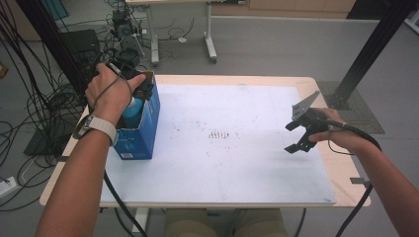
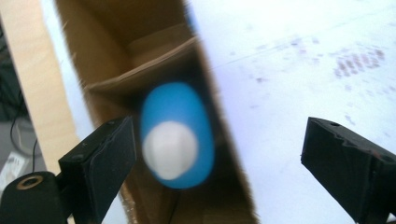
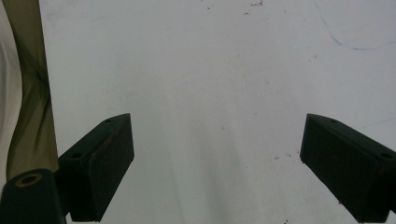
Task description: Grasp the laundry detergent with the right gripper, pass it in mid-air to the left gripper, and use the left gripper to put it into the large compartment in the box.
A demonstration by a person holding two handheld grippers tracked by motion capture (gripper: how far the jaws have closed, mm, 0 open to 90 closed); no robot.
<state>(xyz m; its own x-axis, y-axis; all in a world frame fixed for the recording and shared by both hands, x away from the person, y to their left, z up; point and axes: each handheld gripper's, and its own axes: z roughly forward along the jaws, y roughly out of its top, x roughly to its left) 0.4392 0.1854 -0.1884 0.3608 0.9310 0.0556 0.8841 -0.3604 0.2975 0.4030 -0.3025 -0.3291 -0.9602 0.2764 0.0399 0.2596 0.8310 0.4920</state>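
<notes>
two grippers are in play above a white-topped surface [image 1: 237, 163]. nearest the person, at the right edge of the high view, the right gripper [image 1: 300, 136] hangs over bare white sheet, its jaws spread wide and holding nothing; the right gripper view looks down between those jaws [image 3: 215, 154] onto plain white with a few faint specks. the right hand [image 1: 346, 133] grips its body, a black cable trailing back along the forearm.

farther out on the left side, a blue cardboard box [image 1: 148, 123] stands open-topped near the surface's left edge. a blue bottle [image 1: 132, 111] with a white cap sits upright inside it. the left hand [image 1: 111, 91], with a white watch strap at the wrist, is over the box's open top, and much of the left gripper is hidden beneath it there. in the left gripper view the left gripper [image 2: 219, 154] points down into the box [image 2: 107, 42]: its jaws stand wide apart, the bottle [image 2: 177, 135] lies blurred below them, close by the left jaw, with neither pad pressing on it. brown cardboard walls surround the bottle.

beyond the surface lie grey floor, cables and table legs.
</notes>
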